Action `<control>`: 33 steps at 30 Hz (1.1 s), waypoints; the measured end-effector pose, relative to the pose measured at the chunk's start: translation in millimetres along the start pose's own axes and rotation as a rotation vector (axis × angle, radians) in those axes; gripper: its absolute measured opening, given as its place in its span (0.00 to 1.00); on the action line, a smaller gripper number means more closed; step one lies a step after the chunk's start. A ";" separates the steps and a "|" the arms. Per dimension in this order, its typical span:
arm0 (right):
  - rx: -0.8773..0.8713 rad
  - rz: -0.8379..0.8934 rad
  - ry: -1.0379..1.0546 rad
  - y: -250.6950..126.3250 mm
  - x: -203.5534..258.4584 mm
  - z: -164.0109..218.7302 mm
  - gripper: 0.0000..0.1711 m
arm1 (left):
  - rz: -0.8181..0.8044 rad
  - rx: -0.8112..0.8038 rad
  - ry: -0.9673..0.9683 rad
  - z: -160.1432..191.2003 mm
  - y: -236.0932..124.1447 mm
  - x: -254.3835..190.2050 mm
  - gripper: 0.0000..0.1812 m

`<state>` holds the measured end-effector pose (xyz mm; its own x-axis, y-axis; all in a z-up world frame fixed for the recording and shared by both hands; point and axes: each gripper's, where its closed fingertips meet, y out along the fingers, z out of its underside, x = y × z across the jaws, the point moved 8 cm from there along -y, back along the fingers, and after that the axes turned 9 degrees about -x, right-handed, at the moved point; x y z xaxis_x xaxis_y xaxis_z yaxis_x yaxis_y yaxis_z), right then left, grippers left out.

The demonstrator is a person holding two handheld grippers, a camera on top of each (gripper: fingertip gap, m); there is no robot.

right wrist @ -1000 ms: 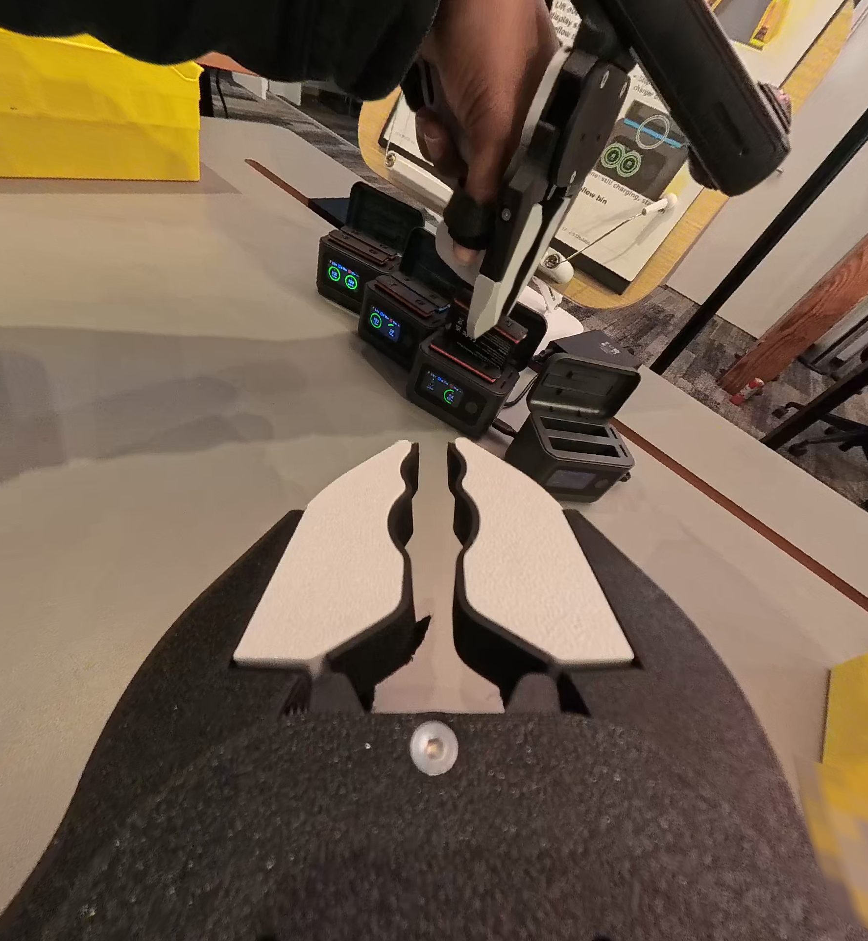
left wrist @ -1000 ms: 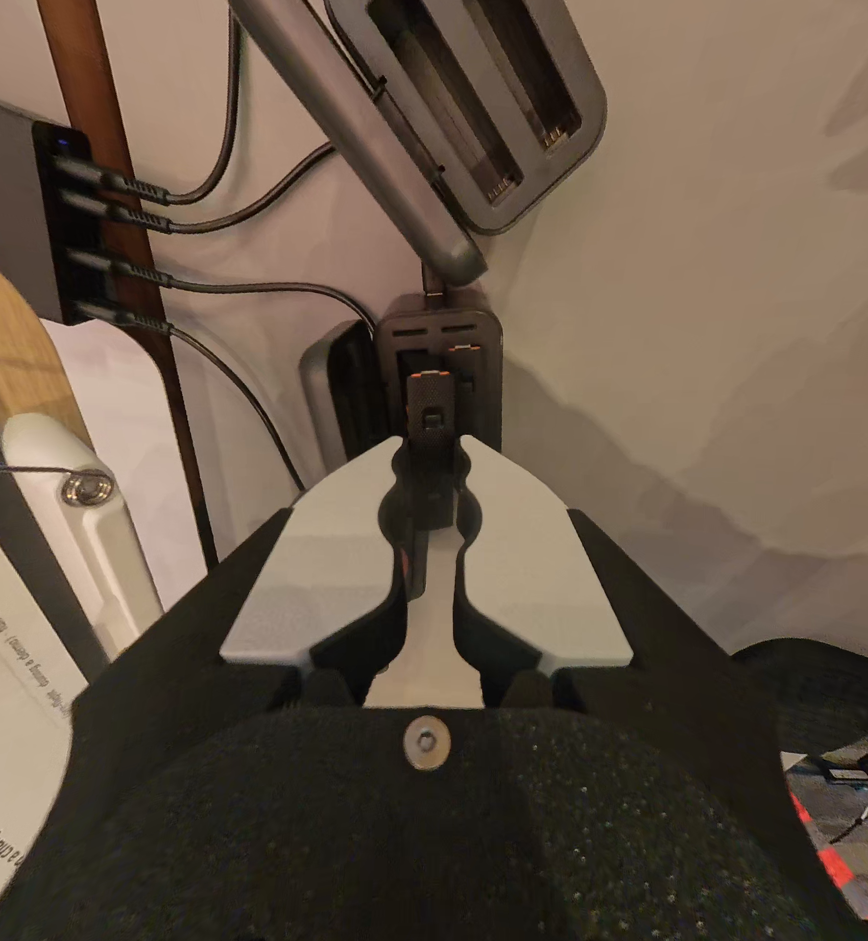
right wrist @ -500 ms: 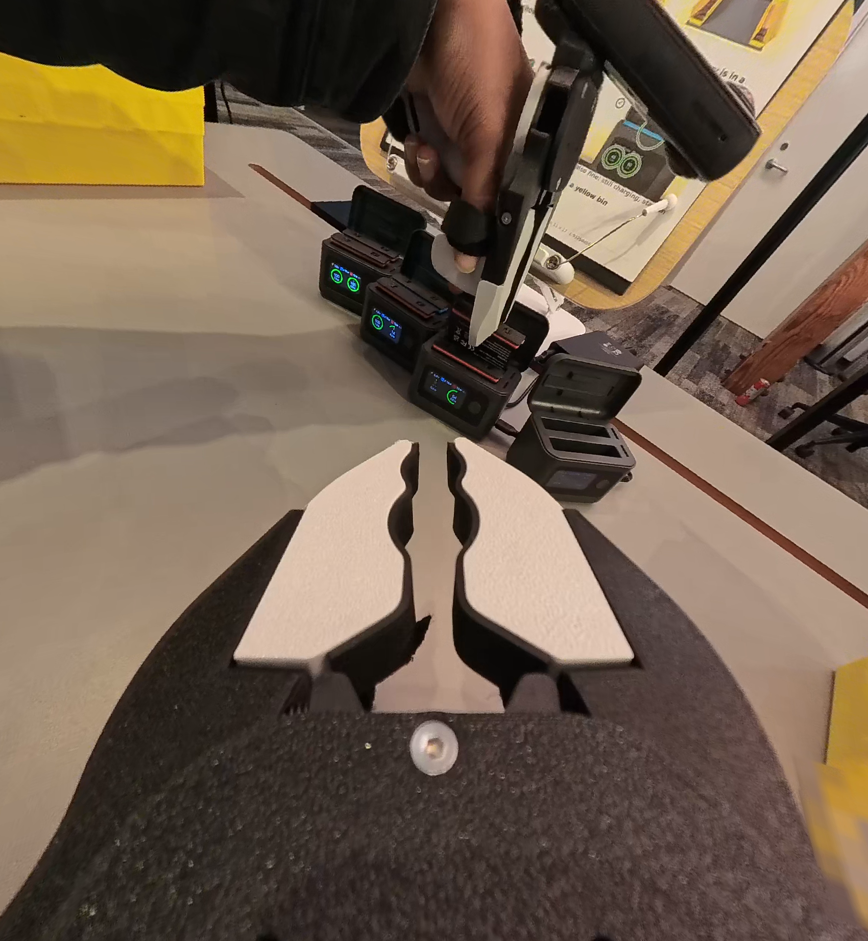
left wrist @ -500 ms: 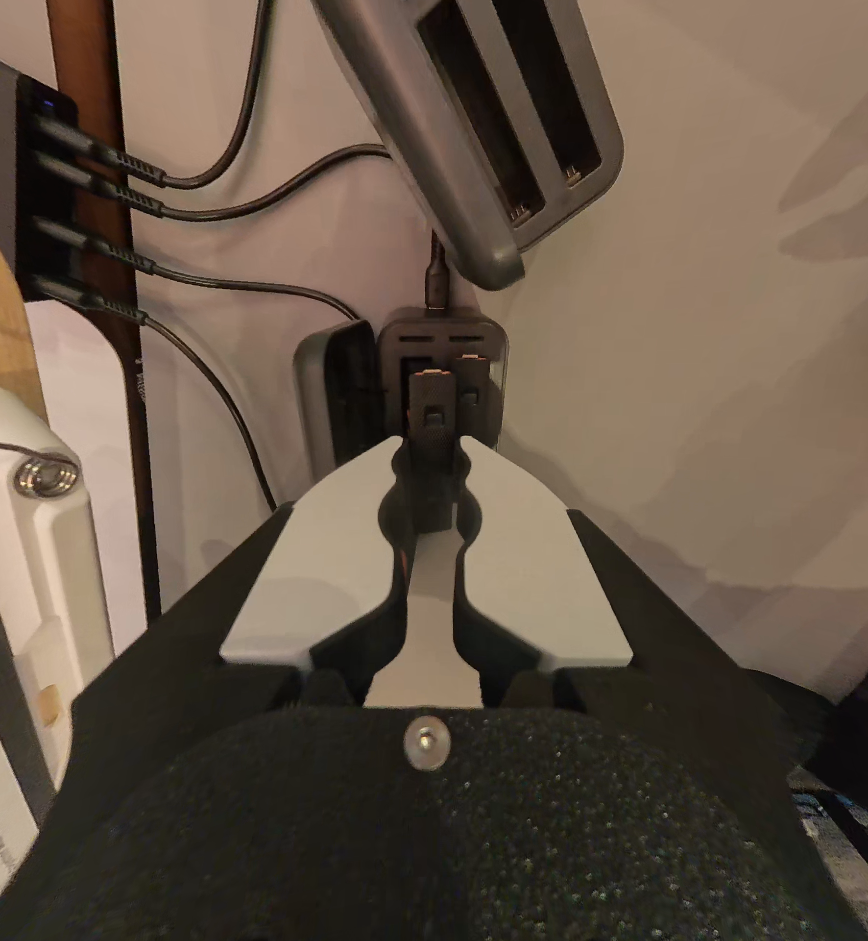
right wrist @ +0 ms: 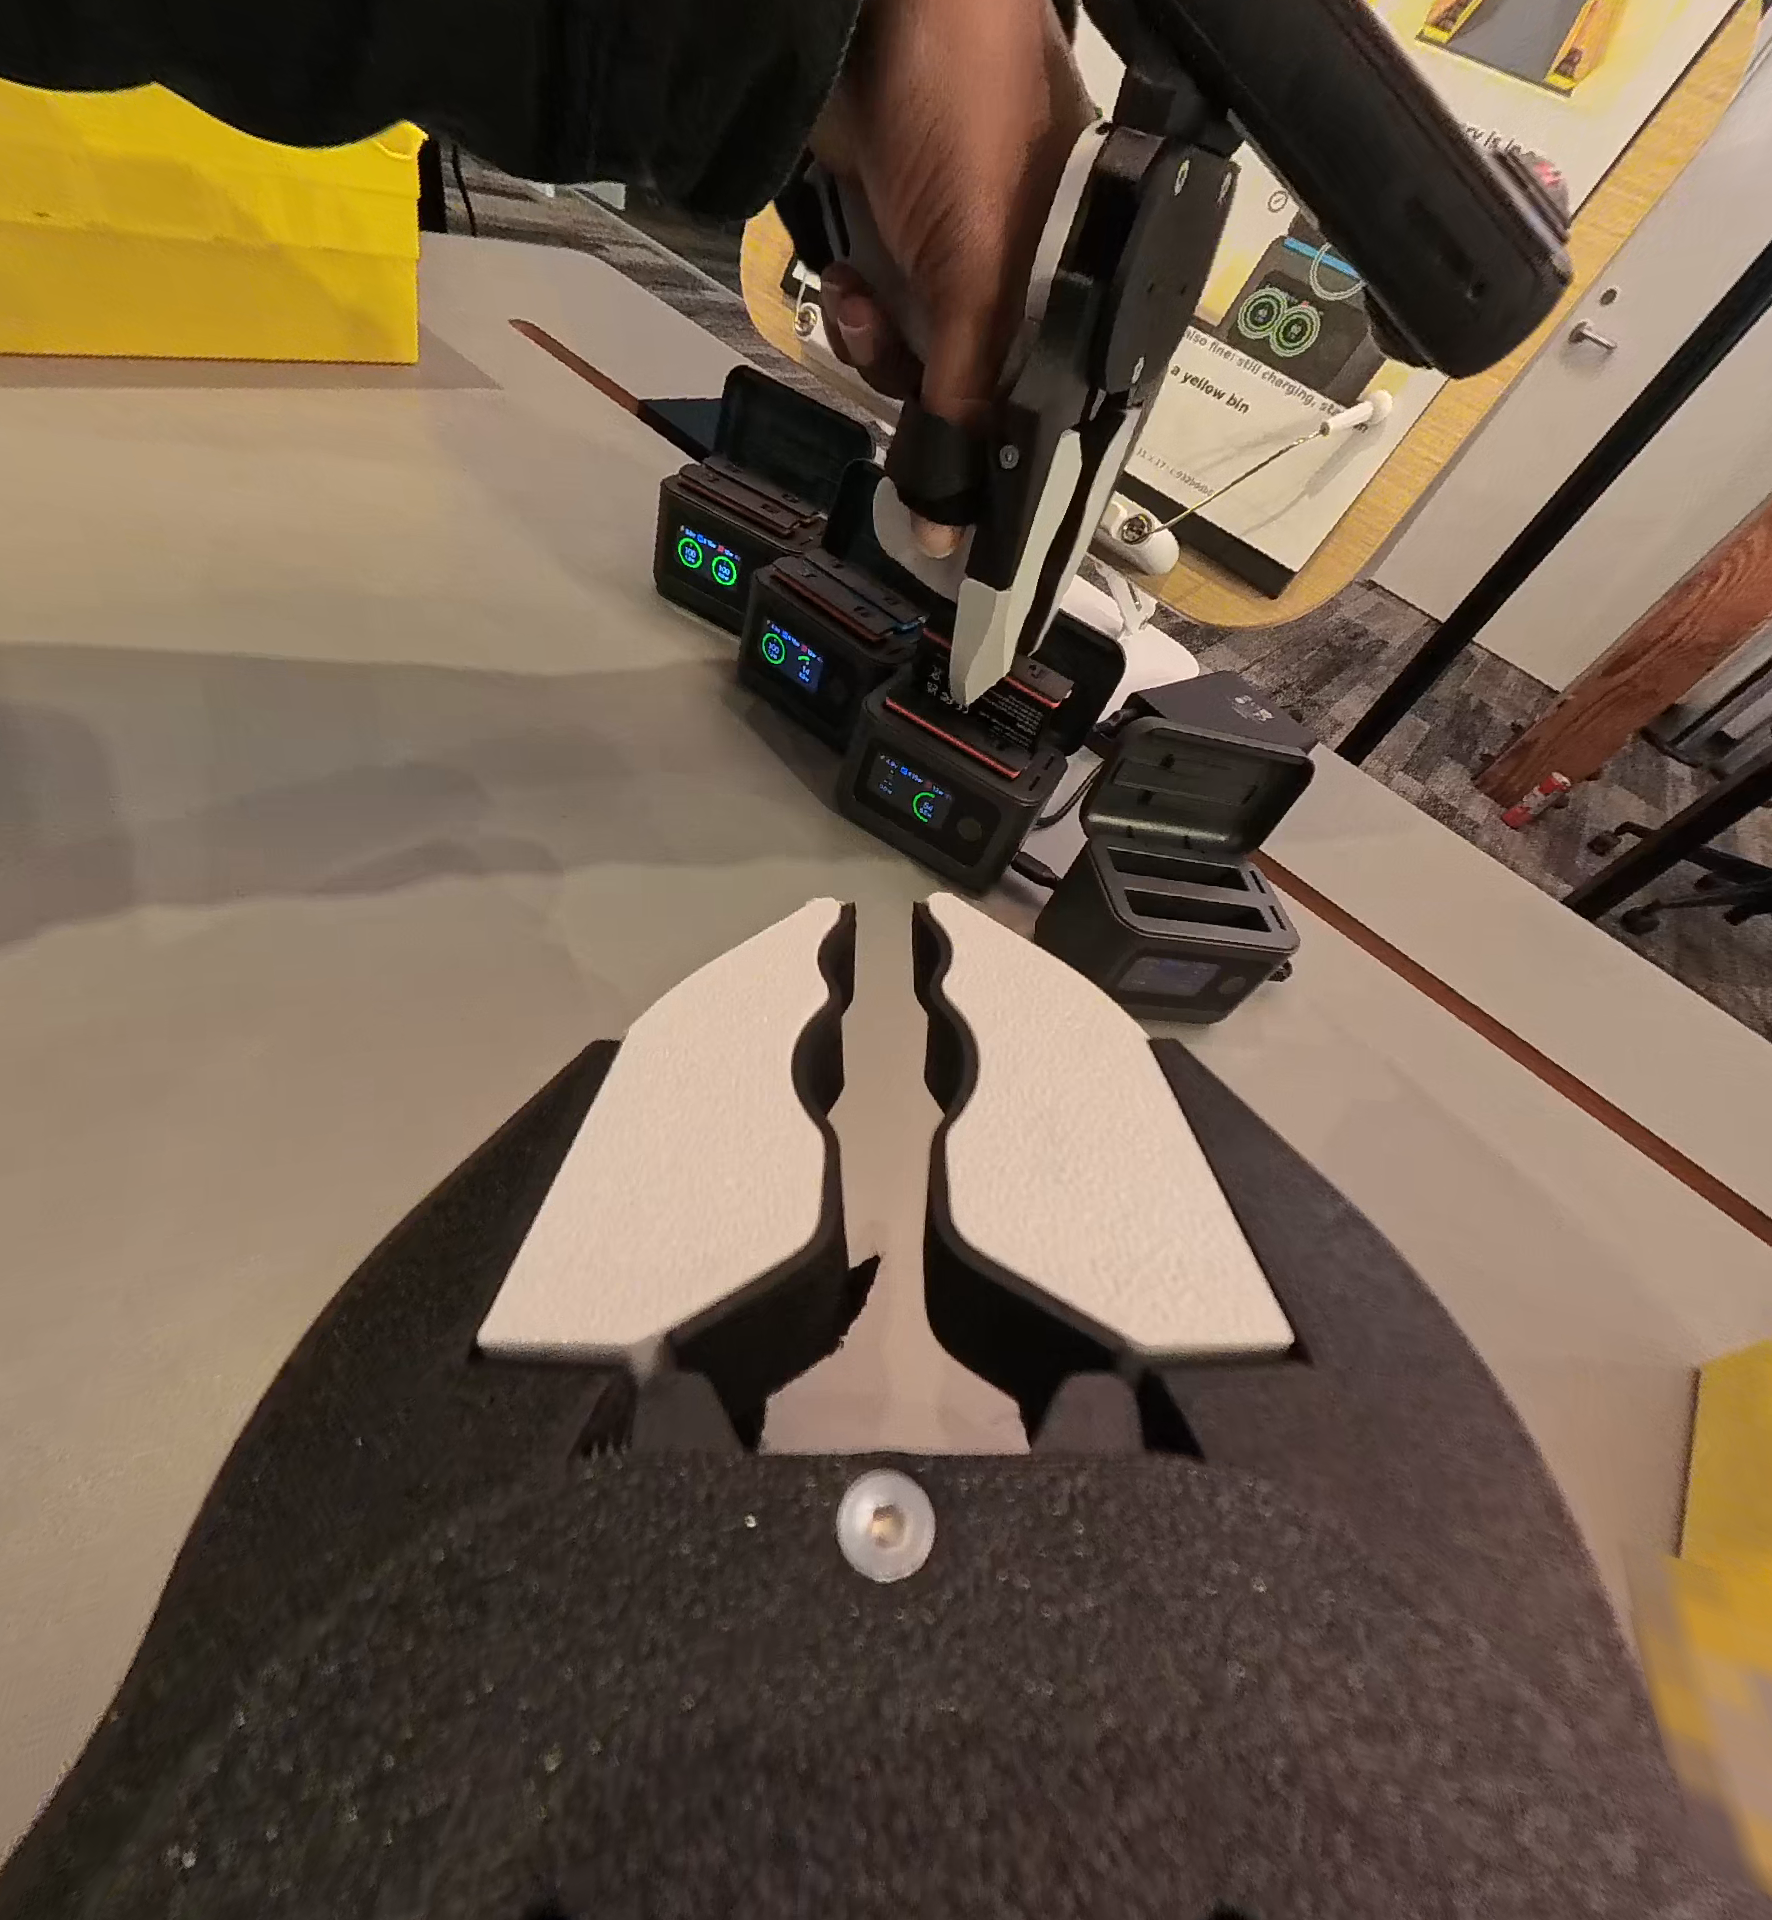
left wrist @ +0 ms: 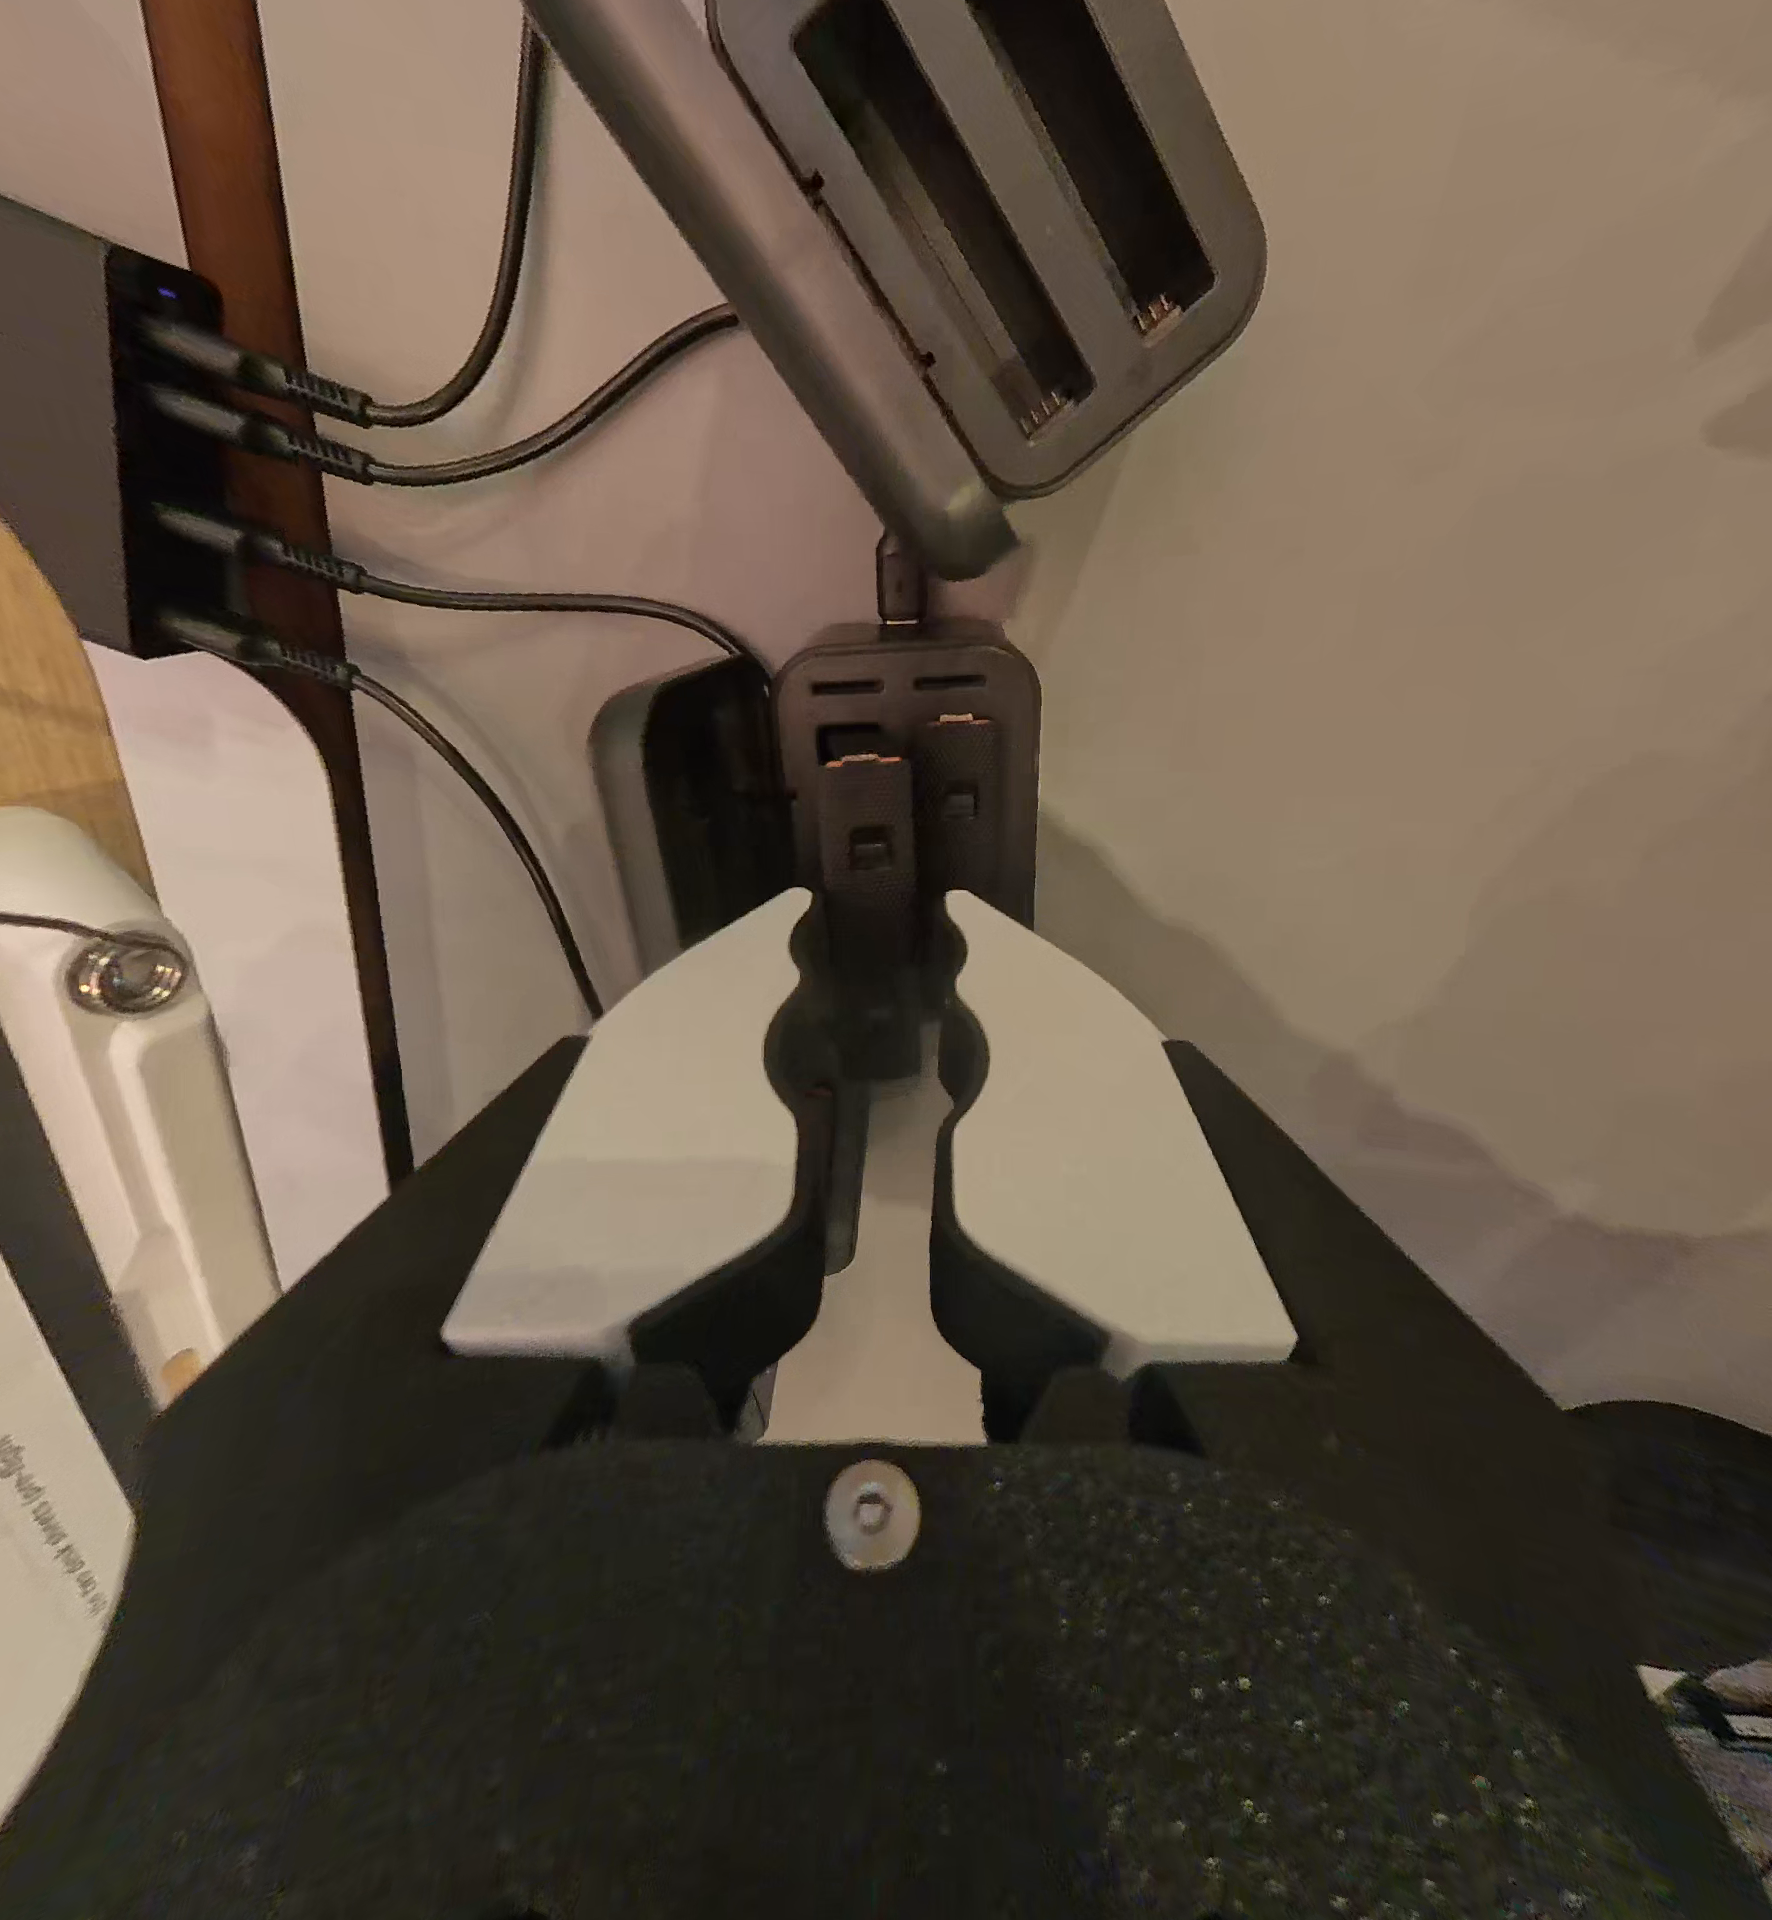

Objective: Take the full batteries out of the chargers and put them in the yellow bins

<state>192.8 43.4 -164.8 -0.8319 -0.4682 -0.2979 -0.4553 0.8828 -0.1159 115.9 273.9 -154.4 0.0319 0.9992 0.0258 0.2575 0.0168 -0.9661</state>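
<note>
My left gripper is shut on a black battery that sticks partly out of the left slot of a dark charger. A second battery sits in the right slot. In the right wrist view the left gripper, held by a hand, points down into the third charger of a row. My right gripper is shut and empty, low over the table in front of the chargers. One yellow bin stands far left, another at the right edge.
Two more chargers with lit green displays hold batteries. An empty open charger stands at the right end, also seen in the left wrist view. A grey USB hub with several cables lies behind. A sign board stands past the table. The grippers' ends are close to 20 centimeters from one another. To the grey USB hub: left tips about 15 centimeters, right tips about 30 centimeters.
My left gripper has kept its hold and swayed slightly; the battery now stands a little farther out of its slot. My right gripper has not moved.
</note>
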 end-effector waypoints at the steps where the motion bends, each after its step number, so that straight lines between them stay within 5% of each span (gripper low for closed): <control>1: 0.001 0.000 -0.002 0.0 0.1 0.2 0.06 | -0.008 0.002 0.005 -0.2 -0.5 -0.3 0.10; 25: 0.002 0.000 0.001 -0.7 -0.8 0.4 0.06 | -0.169 0.018 0.081 -0.5 7.0 -2.8 0.00; 33: 0.002 -0.006 0.008 0.3 -0.3 1.1 0.06 | -0.160 0.153 0.095 -10.8 10.1 -2.8 0.00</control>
<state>193.3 43.8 -165.8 -0.8319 -0.4737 -0.2892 -0.4594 0.8801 -0.1200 128.8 270.8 -161.4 0.0953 0.9754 0.1985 0.1178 0.1870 -0.9753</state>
